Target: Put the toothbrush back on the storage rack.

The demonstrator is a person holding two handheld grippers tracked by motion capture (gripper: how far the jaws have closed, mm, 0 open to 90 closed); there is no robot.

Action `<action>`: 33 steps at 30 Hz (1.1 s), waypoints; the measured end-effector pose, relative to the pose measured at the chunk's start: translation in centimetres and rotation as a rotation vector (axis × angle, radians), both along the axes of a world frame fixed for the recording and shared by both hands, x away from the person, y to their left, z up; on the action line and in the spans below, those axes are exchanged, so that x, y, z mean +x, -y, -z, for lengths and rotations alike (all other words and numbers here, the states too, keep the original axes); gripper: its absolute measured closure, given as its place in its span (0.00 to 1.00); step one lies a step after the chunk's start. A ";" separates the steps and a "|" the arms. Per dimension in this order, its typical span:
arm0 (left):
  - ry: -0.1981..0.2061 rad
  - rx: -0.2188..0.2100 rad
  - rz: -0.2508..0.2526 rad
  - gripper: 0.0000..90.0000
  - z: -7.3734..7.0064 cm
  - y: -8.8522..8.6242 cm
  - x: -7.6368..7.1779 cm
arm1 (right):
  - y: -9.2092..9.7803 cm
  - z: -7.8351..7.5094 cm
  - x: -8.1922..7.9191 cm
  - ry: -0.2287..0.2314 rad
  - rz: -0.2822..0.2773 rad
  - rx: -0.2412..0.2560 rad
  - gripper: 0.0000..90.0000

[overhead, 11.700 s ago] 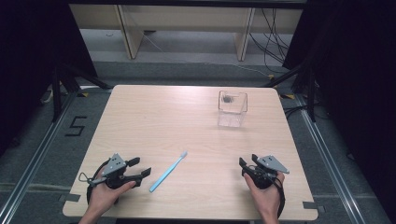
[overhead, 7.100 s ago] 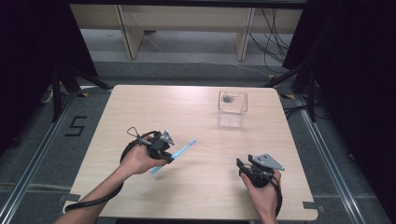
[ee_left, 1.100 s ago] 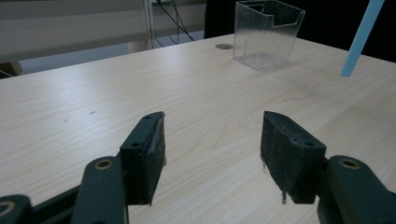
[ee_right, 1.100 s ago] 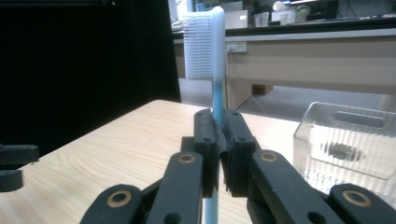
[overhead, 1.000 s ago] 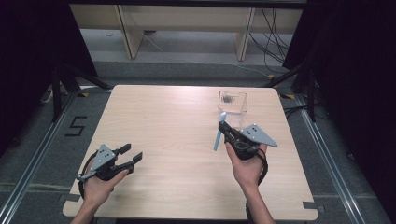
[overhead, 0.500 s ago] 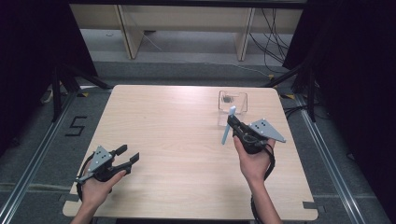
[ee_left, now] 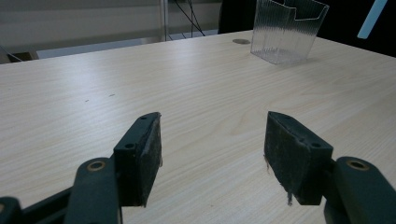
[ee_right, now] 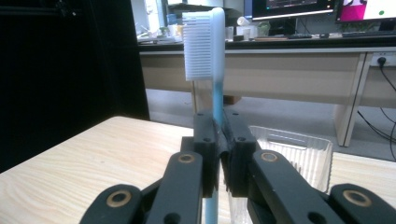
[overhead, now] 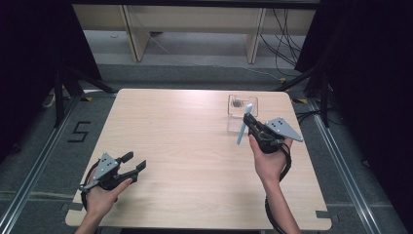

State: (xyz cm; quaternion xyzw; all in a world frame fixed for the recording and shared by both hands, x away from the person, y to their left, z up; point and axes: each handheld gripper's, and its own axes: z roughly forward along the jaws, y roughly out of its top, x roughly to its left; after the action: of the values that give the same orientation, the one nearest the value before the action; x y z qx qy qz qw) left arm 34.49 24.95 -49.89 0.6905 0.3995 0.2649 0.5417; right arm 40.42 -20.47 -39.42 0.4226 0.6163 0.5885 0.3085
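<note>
Two fingers of the right gripper [ee_right: 218, 154] clench the toothbrush [ee_right: 211, 60] upright; left gripper [ee_left: 212, 149] fingers gape wide, empty.

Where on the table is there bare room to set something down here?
Nearly everywhere: the wide wood between the left gripper and the clear holder on the table lies bare. The one crowded spot is the far right, where the right gripper holds the toothbrush beside that holder.

Light-blue toothbrush [overhead: 242, 127] with white bristles, held nearly upright, head uppermost, its handle clamped between the jaws of the right gripper [overhead: 254, 127]. Clear ribbed plastic holder [overhead: 242, 111], upright on the table's far right part, apparently just behind the brush.
</note>
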 end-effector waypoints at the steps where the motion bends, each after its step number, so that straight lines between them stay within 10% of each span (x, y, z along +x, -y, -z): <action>1: 0.004 -0.006 0.001 0.41 0.1 0.1 0.0 | 0.2 0.0 0.1 0.014 0.002 -0.016 0.95; 33: -0.004 -0.001 -0.002 0.39 0.6 0.2 0.1 | 2.3 -1.2 3.3 0.028 0.091 -0.011 0.95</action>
State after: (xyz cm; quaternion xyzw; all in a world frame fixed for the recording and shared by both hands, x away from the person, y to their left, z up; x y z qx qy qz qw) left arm 34.58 24.77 -50.47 0.6904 0.4014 0.2636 0.5411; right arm 43.73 -22.79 -38.23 0.4401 0.5955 0.5763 0.3457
